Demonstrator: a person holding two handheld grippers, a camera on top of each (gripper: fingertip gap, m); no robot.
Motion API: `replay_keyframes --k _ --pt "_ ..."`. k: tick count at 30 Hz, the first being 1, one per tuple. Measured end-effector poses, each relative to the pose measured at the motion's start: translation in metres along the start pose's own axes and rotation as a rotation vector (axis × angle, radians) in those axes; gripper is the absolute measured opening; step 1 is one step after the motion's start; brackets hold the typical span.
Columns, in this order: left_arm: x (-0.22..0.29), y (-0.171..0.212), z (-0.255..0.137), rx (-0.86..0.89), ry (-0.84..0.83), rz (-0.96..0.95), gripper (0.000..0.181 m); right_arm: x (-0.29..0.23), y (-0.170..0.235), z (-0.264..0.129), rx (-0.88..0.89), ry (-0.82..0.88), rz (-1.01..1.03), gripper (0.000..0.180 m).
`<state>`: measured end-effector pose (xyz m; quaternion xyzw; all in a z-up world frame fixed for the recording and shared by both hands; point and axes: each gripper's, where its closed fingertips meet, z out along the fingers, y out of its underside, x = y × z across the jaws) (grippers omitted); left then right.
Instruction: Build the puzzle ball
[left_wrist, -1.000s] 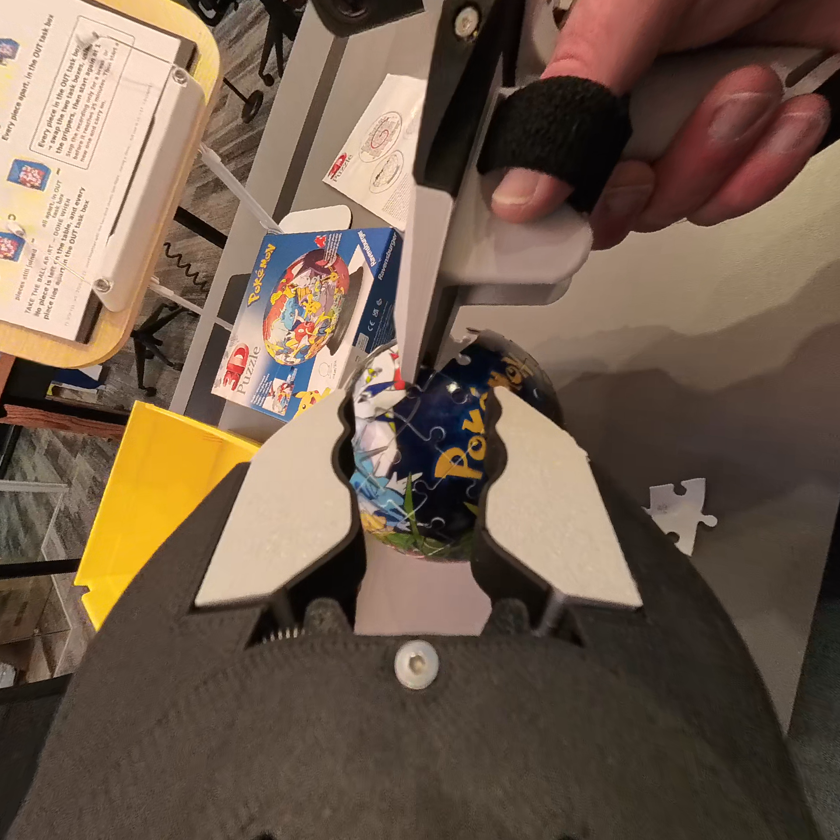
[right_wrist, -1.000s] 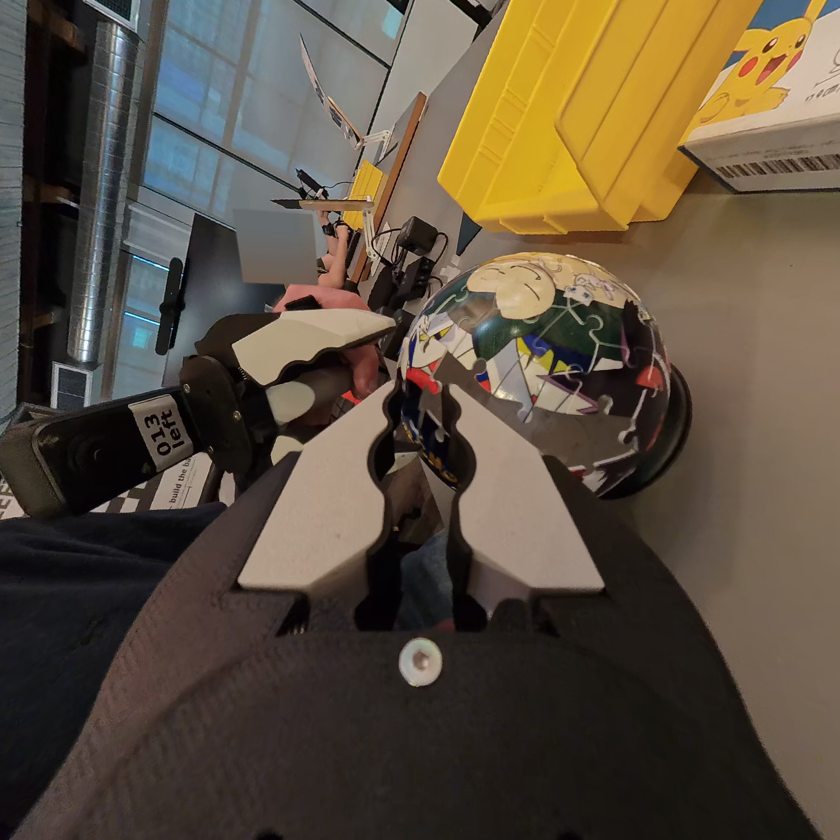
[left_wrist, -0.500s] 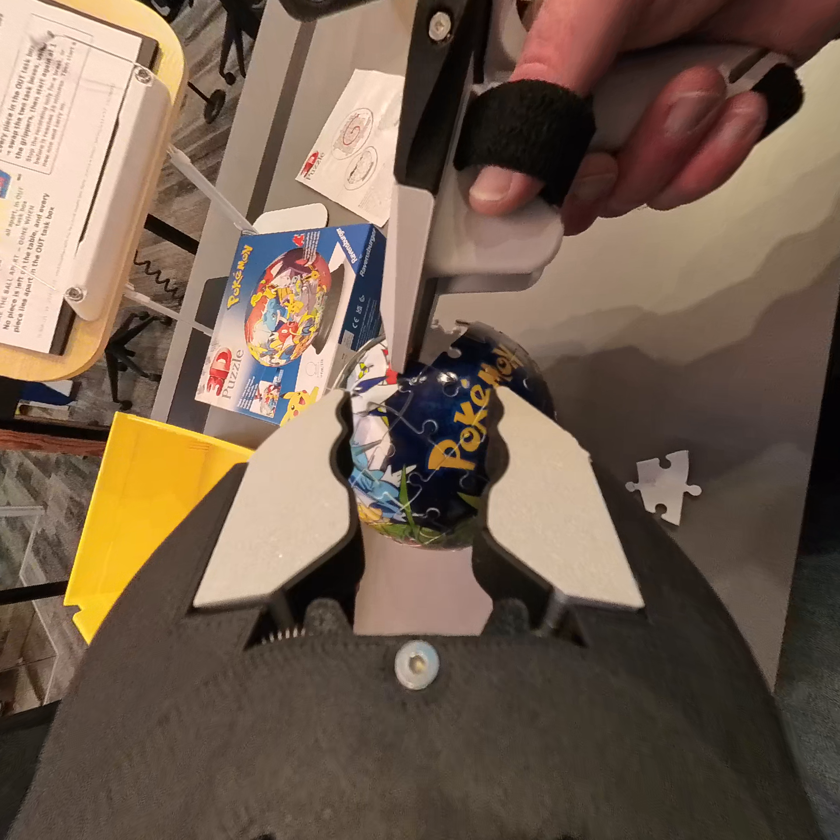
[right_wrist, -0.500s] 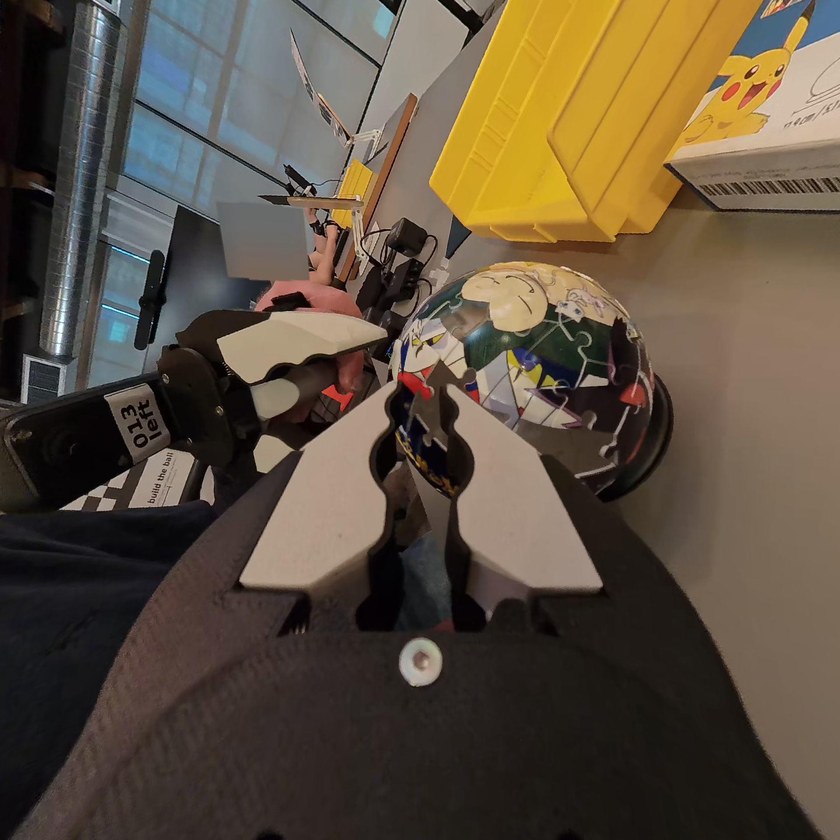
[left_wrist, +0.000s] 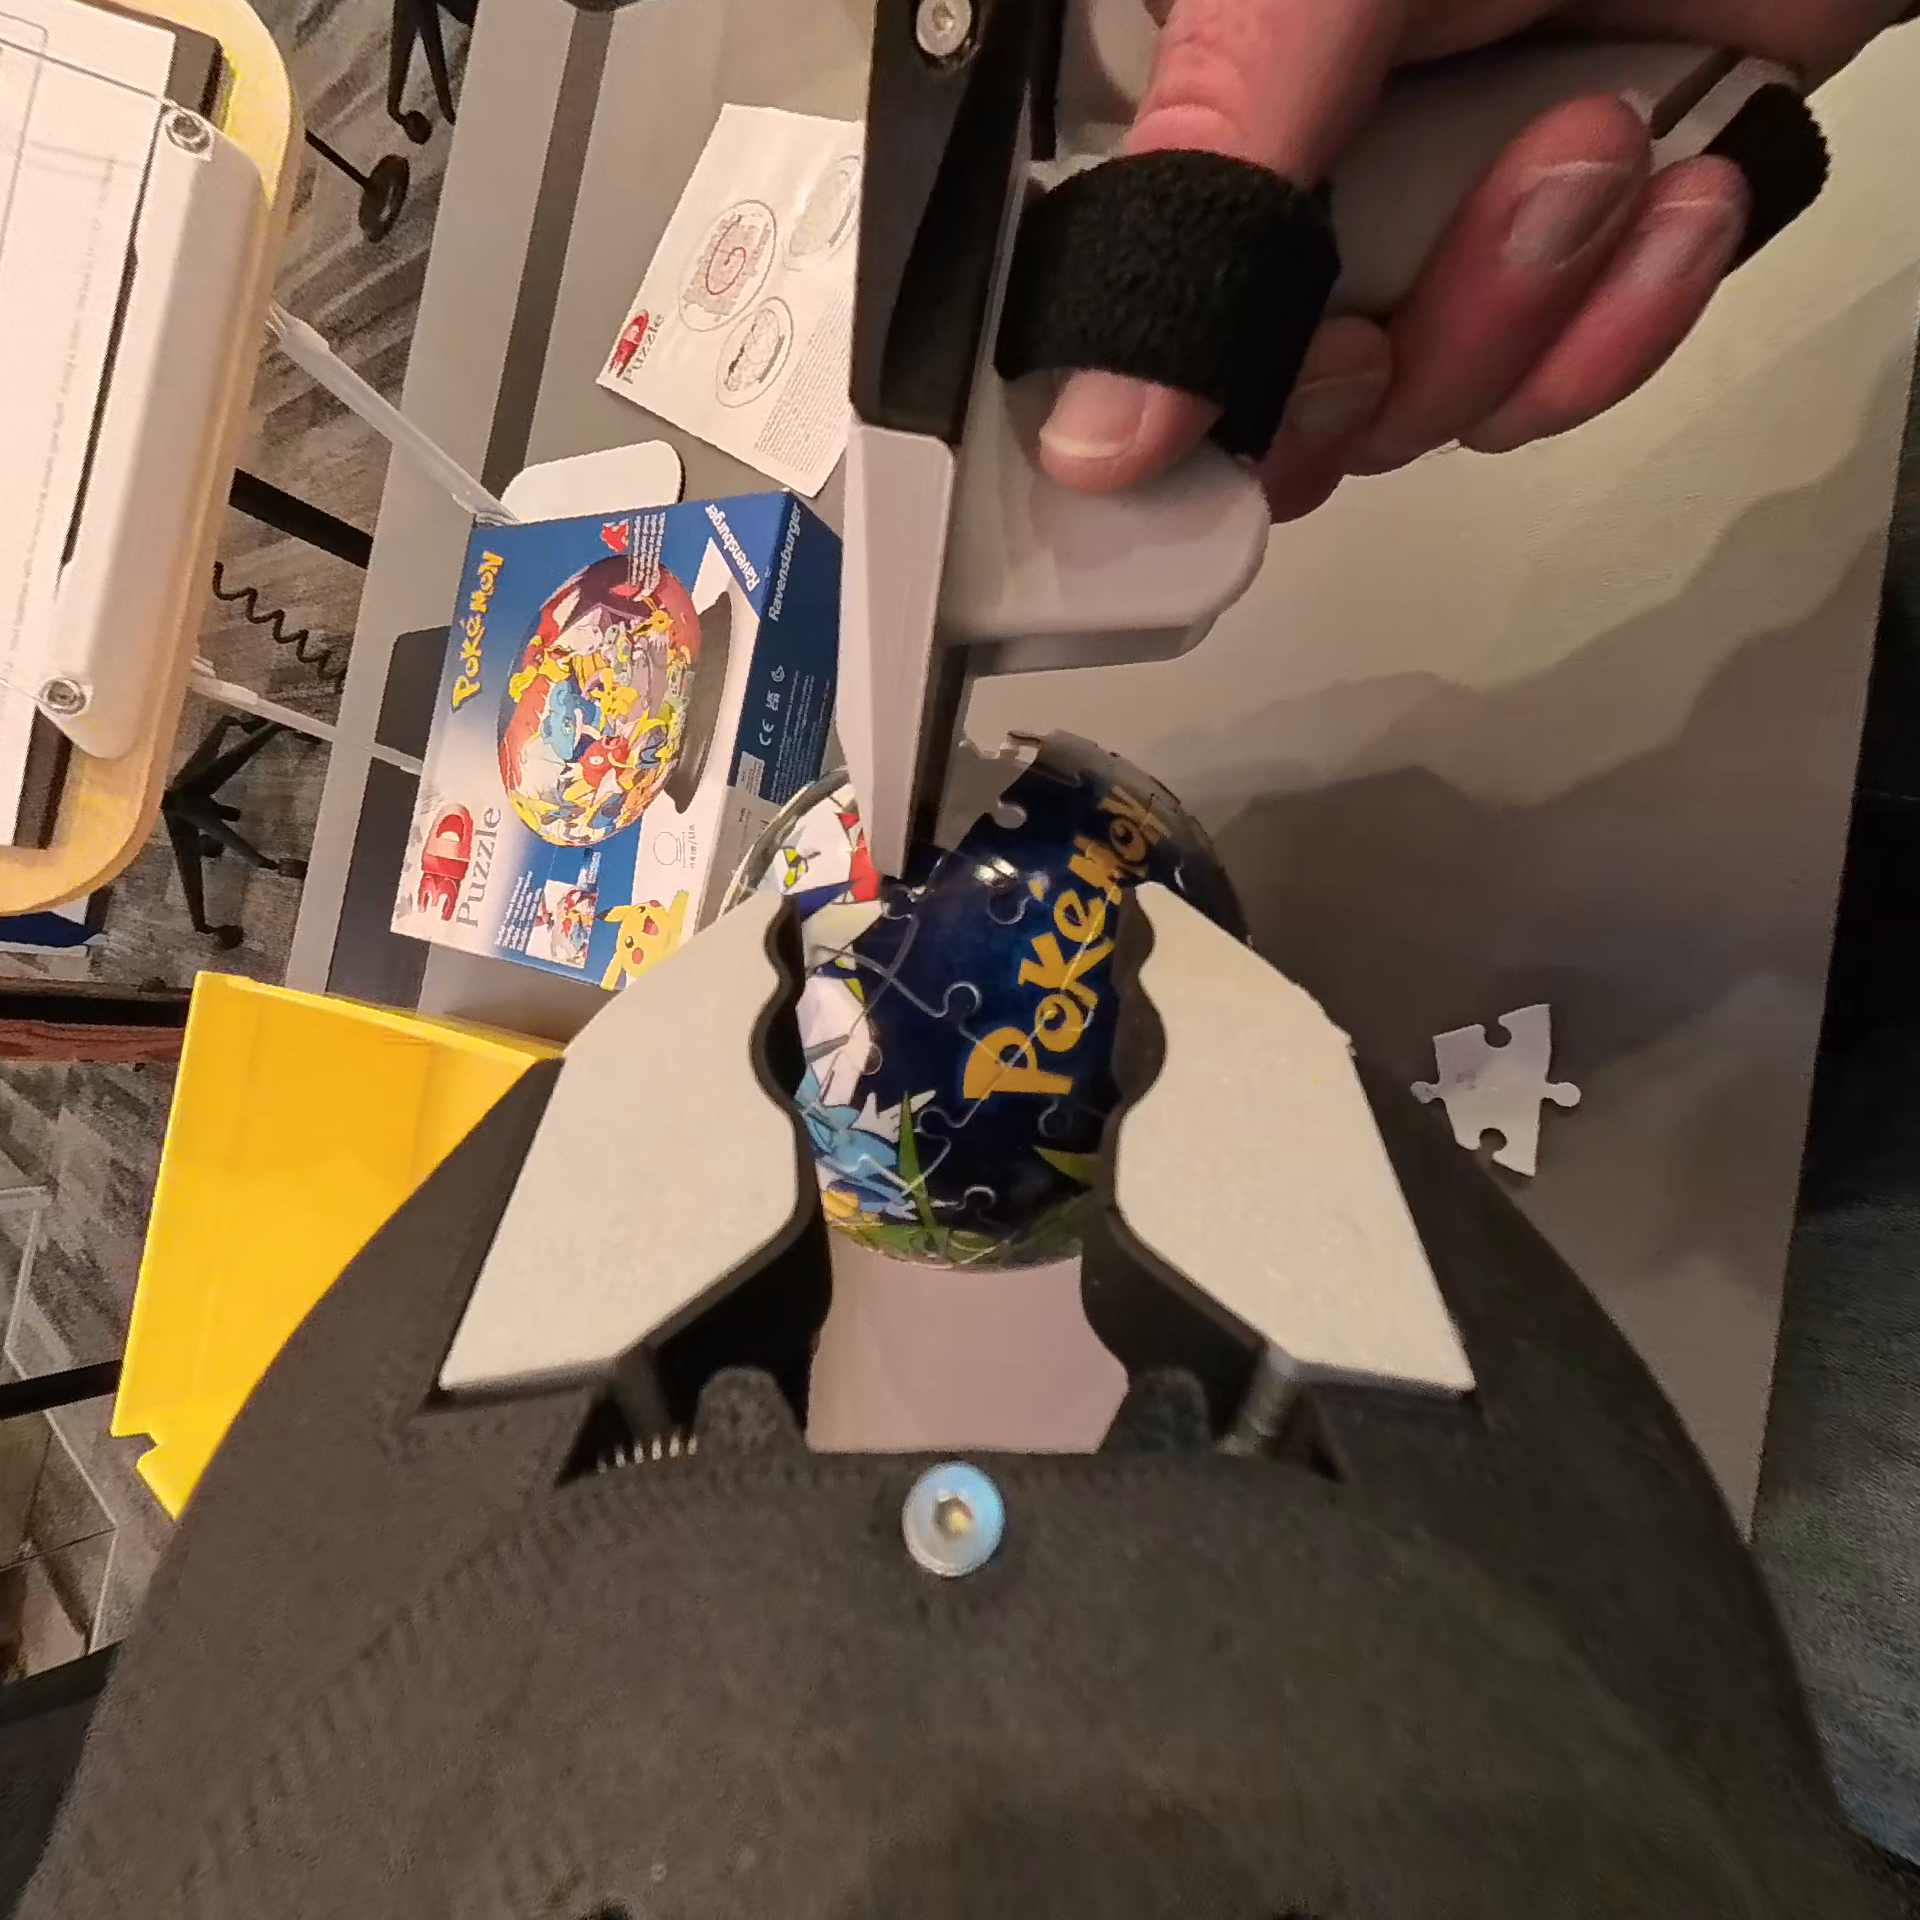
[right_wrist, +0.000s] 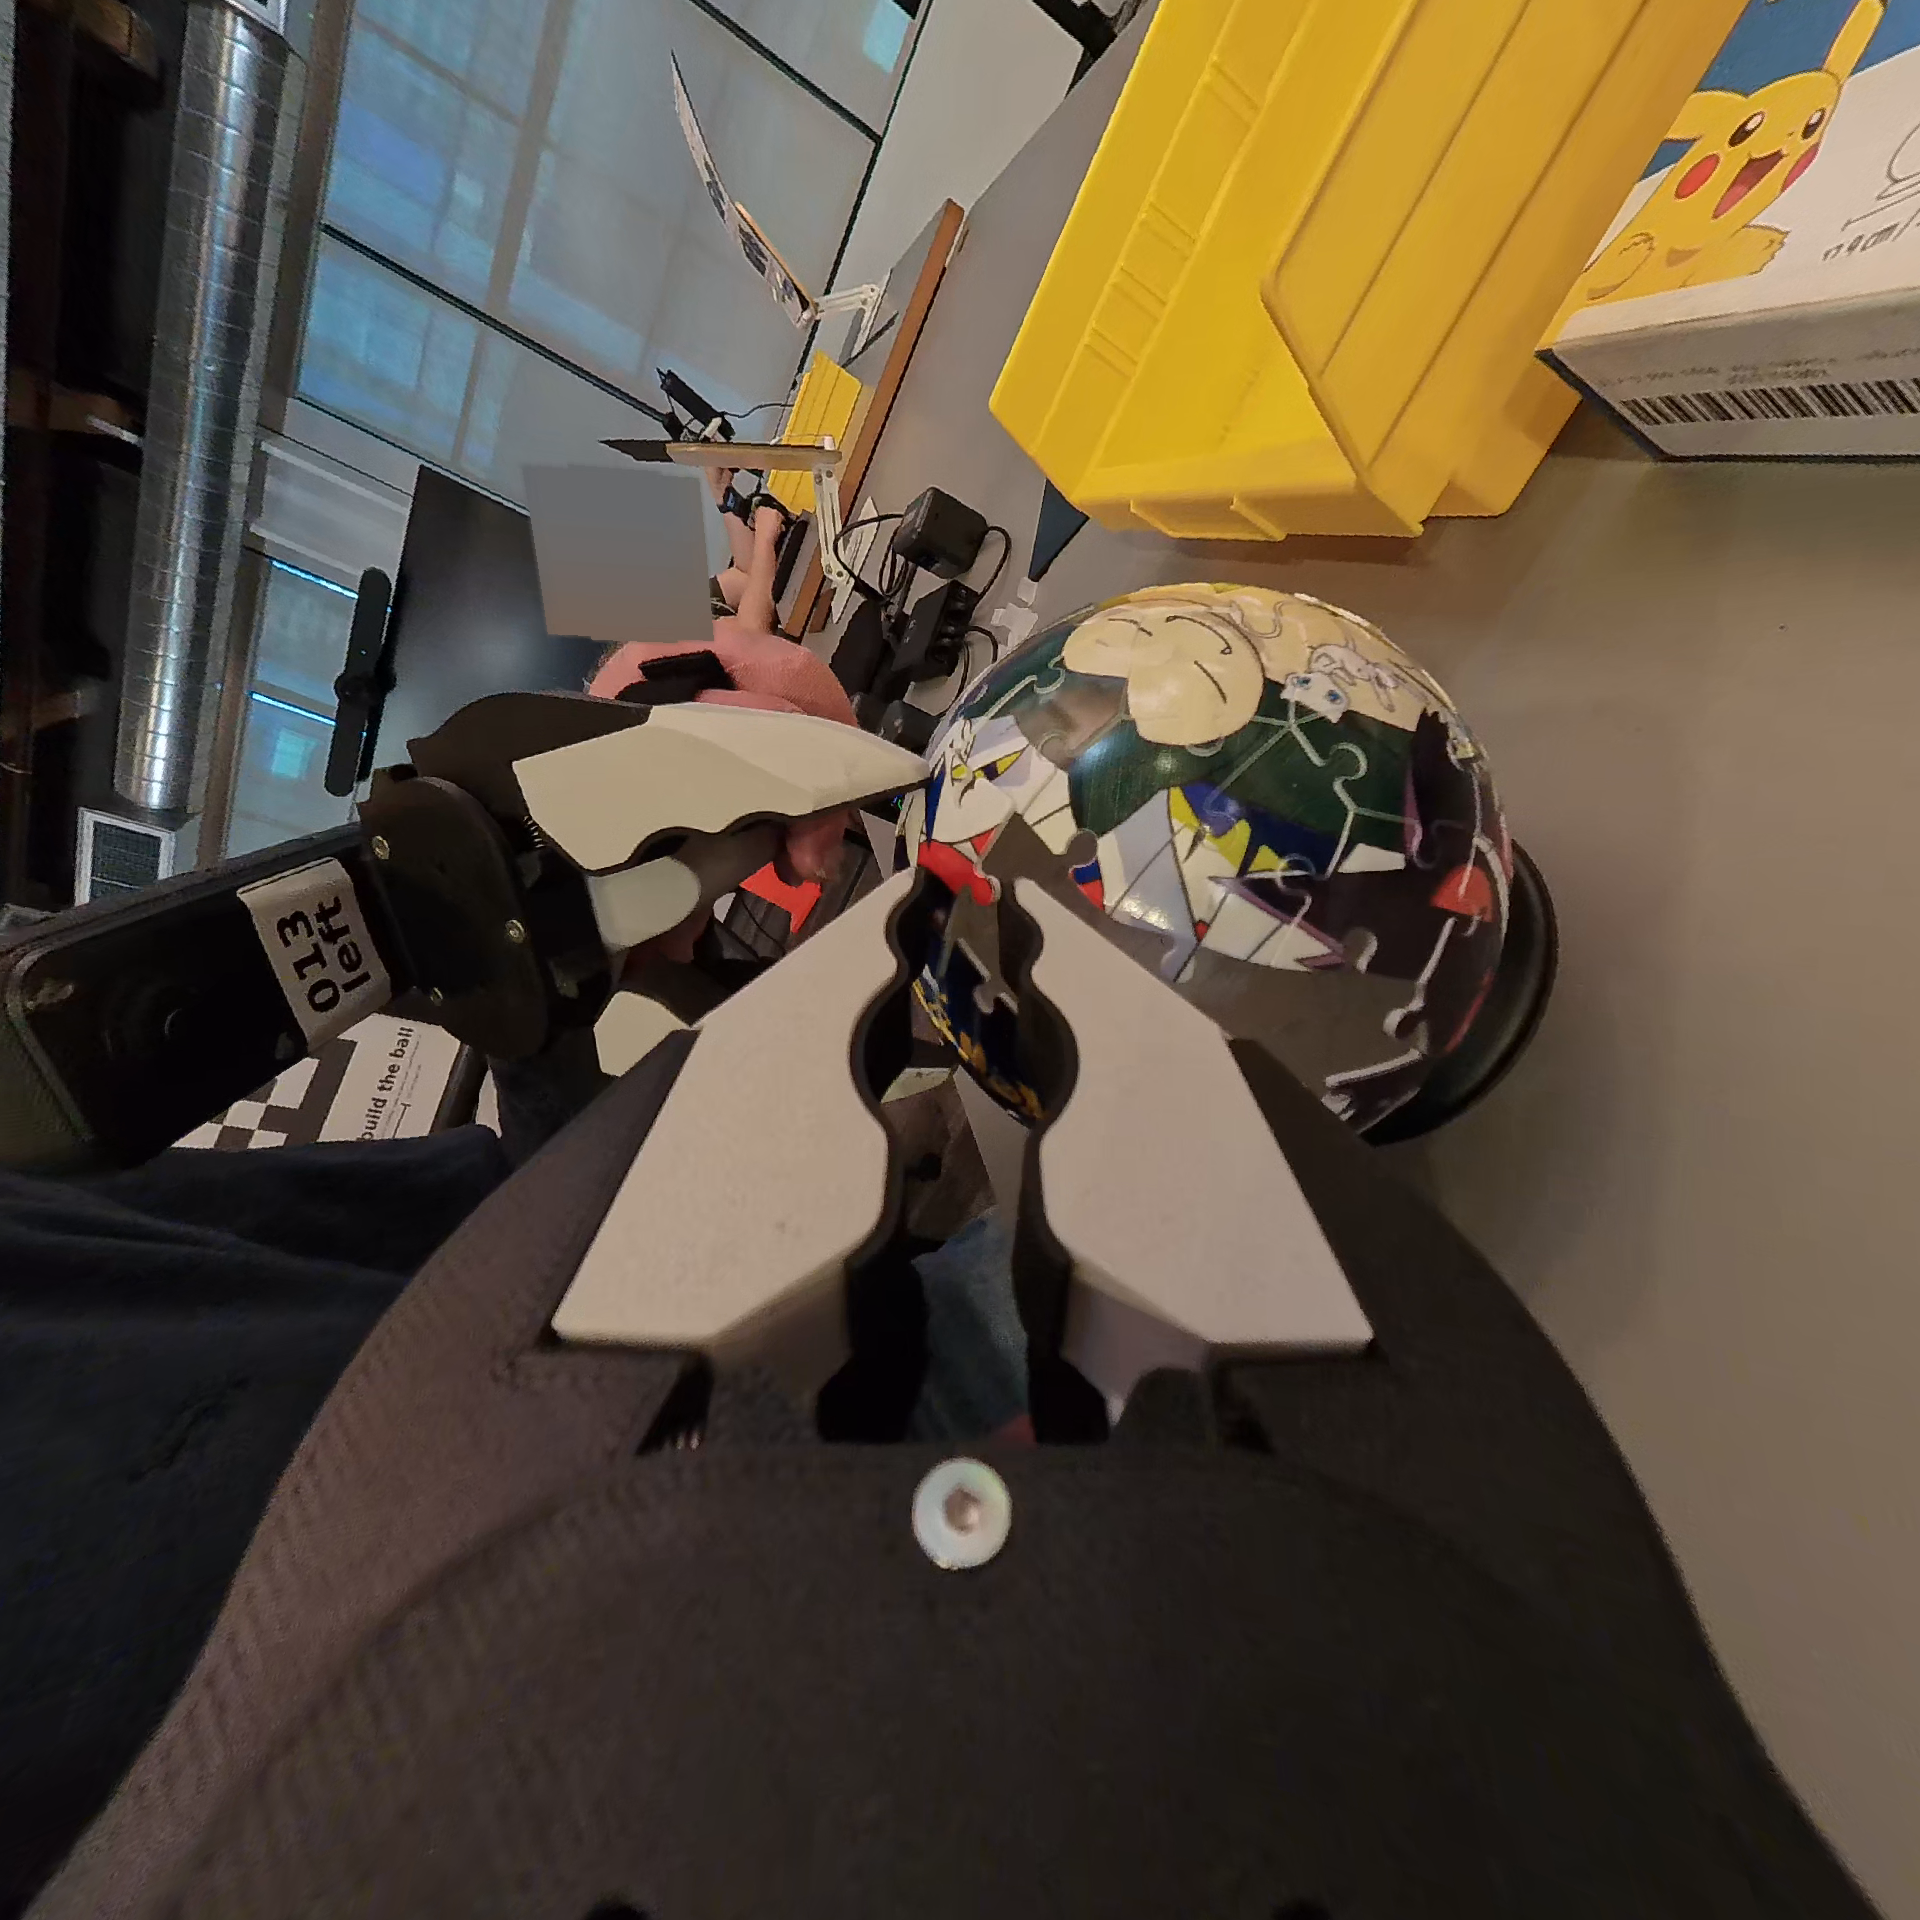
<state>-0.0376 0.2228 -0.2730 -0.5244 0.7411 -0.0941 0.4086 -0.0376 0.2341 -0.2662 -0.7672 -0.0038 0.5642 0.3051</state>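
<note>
The round, colourful puzzle ball sits on a black ring stand on the grey table, near the yellow plastic bin. The left gripper is spread wide around the ball's blue side. The right gripper pinches a dark puzzle piece at the ball's open edge, and a loose white puzzle piece lies beside the ball.
</note>
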Motion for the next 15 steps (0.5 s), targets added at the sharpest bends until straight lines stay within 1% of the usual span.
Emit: replay_keyframes --k 1,8,15 --pt "0.0 -0.0001 0.0002 -0.002 0.004 0.002 0.057 -0.0001 0.0002 -0.0001 0.001 -0.002 0.005 0.011" --pt "-0.0001 -0.0004 0.0008 -0.005 0.023 0.006 0.057 -0.0006 0.0025 -0.001 -0.001 -0.013 0.015 0.011" --pt "0.0002 -0.0005 0.001 -0.006 0.037 0.019 0.057 0.0025 -0.0071 -0.0059 0.039 -0.011 0.021 0.012"
